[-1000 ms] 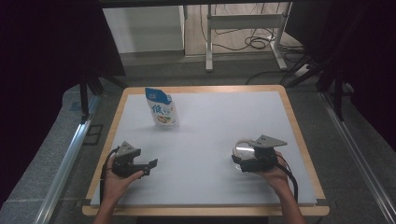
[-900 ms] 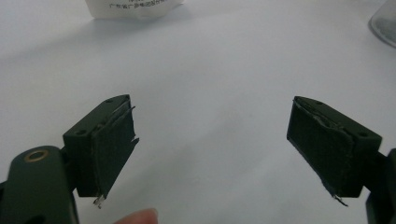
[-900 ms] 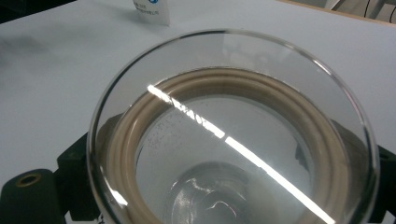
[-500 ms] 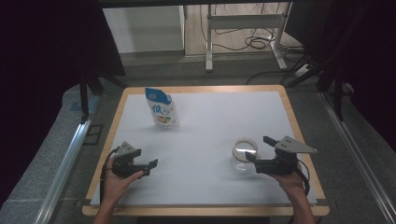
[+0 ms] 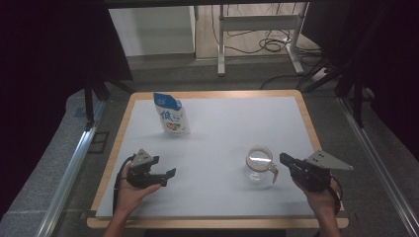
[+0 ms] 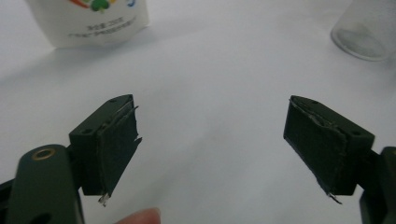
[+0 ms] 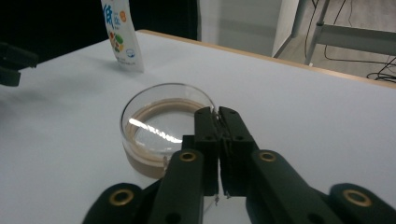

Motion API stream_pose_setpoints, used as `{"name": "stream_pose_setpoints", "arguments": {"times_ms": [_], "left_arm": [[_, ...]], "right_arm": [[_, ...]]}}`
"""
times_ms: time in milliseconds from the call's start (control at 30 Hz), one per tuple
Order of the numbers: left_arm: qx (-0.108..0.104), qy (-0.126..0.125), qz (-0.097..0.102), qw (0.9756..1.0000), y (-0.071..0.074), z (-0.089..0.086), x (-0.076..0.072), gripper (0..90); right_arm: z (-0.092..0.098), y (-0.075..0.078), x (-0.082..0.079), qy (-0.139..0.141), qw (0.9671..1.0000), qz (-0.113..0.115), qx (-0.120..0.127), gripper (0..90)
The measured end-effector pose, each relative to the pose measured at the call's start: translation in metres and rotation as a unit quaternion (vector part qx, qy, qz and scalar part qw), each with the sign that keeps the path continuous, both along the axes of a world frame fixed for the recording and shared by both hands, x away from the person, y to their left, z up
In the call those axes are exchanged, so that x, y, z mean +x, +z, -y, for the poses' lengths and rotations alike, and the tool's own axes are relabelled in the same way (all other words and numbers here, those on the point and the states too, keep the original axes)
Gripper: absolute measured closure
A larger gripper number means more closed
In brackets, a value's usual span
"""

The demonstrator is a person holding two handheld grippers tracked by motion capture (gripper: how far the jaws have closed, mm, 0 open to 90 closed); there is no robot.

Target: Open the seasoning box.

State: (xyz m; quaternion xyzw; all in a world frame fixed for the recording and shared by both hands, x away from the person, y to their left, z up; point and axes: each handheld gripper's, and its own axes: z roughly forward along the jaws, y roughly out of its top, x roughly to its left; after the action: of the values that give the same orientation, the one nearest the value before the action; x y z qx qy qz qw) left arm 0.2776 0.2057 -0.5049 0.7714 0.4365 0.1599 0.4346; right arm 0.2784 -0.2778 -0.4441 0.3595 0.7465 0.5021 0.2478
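Glass, clear and thin-walled, makes up the jar (image 5: 259, 164). It stands upright on the white bench (image 5: 222, 138) at about 4 o'clock from the bench's middle in the high view, with a tan ring under its rim and a small fitting hanging off the side toward the right gripper (image 5: 284, 159).

I judge the jar light, rigid, smooth enough to slip, and breakable if squeezed hard or knocked over. The walls are rounded and glossy, so pads pressing on them alone may slide. The ring band just below the rim looks the safer place, taken across the jar's width with open jaws. A pinch on the rim wall, one pad inside and one outside, would also serve.

The right gripper's jaws have just been closing and now stand clenched together. In the right gripper view their tips sit at the rim of the jar (image 7: 161, 128) at its near edge. I see nothing between the pads, though whether a thin bit of the fitting is nipped I cannot tell.

The left gripper (image 5: 170, 173), at 8 o'clock, has its jaws released and wide apart over bare bench. A printed pouch (image 5: 171, 114) stands at 11 o'clock, well apart from the jar.
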Motion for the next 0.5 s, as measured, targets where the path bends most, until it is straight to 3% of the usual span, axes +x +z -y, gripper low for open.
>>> {"name": "stream_pose_setpoints", "arguments": {"times_ms": [233, 500], "left_arm": [[-0.009, -0.017, 0.002, 0.9998, 0.008, 0.024, 0.007, 24.8], [-0.015, -0.041, 0.002, 0.9991, 0.013, 0.056, 0.017, 25.5]], "right_arm": [[-0.007, -0.008, -0.003, 0.012, 0.9995, -0.005, -0.03, 90.0], [-0.016, -0.008, -0.005, 0.02, 0.9989, -0.009, -0.042, 90.0]]}}
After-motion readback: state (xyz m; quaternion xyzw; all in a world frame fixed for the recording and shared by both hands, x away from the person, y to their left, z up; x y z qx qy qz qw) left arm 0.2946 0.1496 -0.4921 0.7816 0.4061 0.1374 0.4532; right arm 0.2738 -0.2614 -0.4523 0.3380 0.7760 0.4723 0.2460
